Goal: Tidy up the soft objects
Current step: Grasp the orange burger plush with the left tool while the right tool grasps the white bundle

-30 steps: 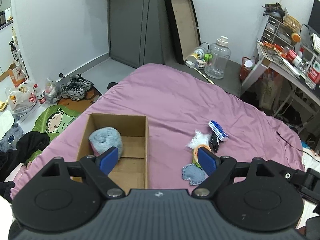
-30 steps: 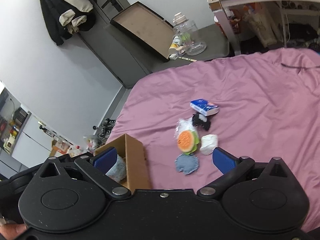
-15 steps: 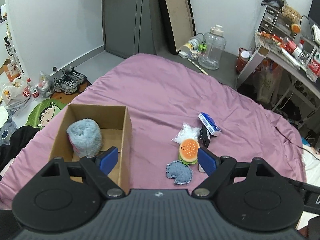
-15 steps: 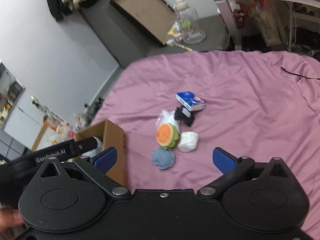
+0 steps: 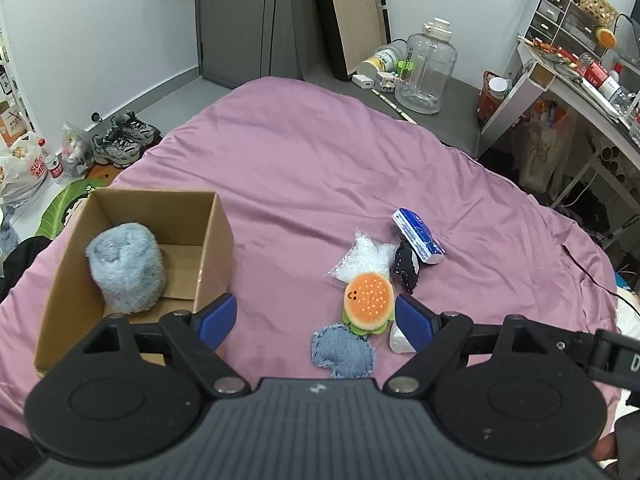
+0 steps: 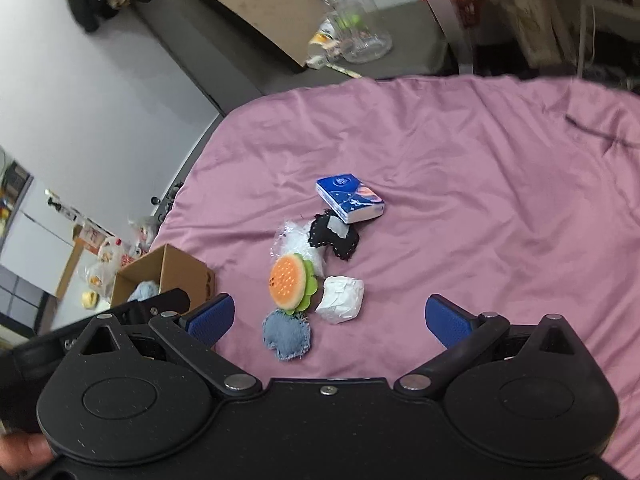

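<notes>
A cardboard box (image 5: 216, 240) (image 6: 182, 270) stands on the pink bedspread (image 5: 320, 168) (image 6: 460, 168) and holds a fluffy grey-blue roll (image 5: 124, 268). To its right lie a burger plush (image 5: 368, 298) (image 6: 290, 282), a denim heart (image 5: 344, 350) (image 6: 288, 334), a white wad (image 6: 340, 299), a clear bag of white stuffing (image 5: 364, 258), a black heart cushion (image 6: 336, 238) and a blue tissue pack (image 5: 418, 236) (image 6: 350, 198). My left gripper (image 5: 316, 316) is open and empty above the bed between box and pile. My right gripper (image 6: 330, 318) is open and empty, over the denim heart and white wad.
Beyond the bed stand a grey wardrobe, a leaning board (image 5: 356, 12), a big clear jug (image 5: 428, 68) and small bottles. A cluttered desk (image 5: 572, 72) is at the right. Shoes (image 5: 124, 140) and bags lie on the floor at the left.
Both grippers have moved right and closer toward the pile of soft items. The box now sits further left in both views. Both stay open and empty.
</notes>
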Available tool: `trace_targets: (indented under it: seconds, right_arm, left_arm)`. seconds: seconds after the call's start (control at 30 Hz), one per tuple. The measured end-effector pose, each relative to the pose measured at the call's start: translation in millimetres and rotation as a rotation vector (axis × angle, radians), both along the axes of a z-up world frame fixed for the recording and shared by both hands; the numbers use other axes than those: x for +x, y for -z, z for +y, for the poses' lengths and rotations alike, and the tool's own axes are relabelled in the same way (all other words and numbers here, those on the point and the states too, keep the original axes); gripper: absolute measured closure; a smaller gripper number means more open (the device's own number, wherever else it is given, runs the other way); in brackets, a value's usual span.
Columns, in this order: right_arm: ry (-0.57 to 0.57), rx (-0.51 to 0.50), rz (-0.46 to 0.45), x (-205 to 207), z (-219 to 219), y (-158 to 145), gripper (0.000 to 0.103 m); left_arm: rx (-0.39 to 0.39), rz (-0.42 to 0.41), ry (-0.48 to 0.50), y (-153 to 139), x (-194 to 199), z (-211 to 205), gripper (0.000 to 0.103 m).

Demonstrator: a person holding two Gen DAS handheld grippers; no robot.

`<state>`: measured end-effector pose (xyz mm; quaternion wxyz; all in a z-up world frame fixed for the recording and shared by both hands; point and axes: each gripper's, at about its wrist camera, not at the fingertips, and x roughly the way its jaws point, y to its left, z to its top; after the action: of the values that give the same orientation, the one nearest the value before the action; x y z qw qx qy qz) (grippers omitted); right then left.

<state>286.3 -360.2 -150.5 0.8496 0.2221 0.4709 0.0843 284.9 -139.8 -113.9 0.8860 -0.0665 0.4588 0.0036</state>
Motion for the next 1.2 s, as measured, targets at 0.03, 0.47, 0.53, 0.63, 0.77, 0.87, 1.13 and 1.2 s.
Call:
trace_targets:
  seconds: [0.03, 0.47, 0.53, 0.63, 0.77, 0.87, 1.13, 1.2]
  right_arm:
    - [0.002, 0.017, 0.012, 3.8, -0.9, 5.1, 0.0]
    - [0.023, 0.032, 0.094, 31.5, -9.7, 45.6, 0.002]
    - [0.036, 0.045, 0.113, 34.9, -15.6, 53.0, 0.005]
    - [0.053, 0.058, 0.135, 40.0, -22.0, 63.3, 0.009]
    - [0.07, 0.094, 0.164, 47.9, -28.1, 78.0, 0.015]
    - [0.085, 0.111, 0.189, 53.0, -31.7, 88.8, 0.019]
    - [0.032, 0.171, 0.204, 65.4, -20.9, 102.7, 0.022]
    - [0.014, 0.166, 0.203, 68.7, -14.9, 104.3, 0.025]
  left_arm:
    - [-0.001, 0.003, -0.001, 2.5, 2.8, -1.3, 0.018]
    - [-0.057, 0.054, -0.009, 50.5, 32.2, -21.1, 0.019]
    - [-0.061, 0.063, -0.002, 59.1, 36.3, -25.7, 0.02]
    - [-0.076, 0.08, -0.002, 70.2, 42.0, -29.7, 0.021]
    - [-0.095, 0.095, 0.003, 84.0, 50.0, -35.5, 0.021]
    - [-0.108, 0.11, -0.003, 94.1, 54.4, -36.0, 0.025]
    - [-0.169, 0.151, -0.038, 115.0, 61.0, -25.0, 0.062]
    - [-0.174, 0.145, -0.044, 113.6, 59.6, -23.6, 0.065]
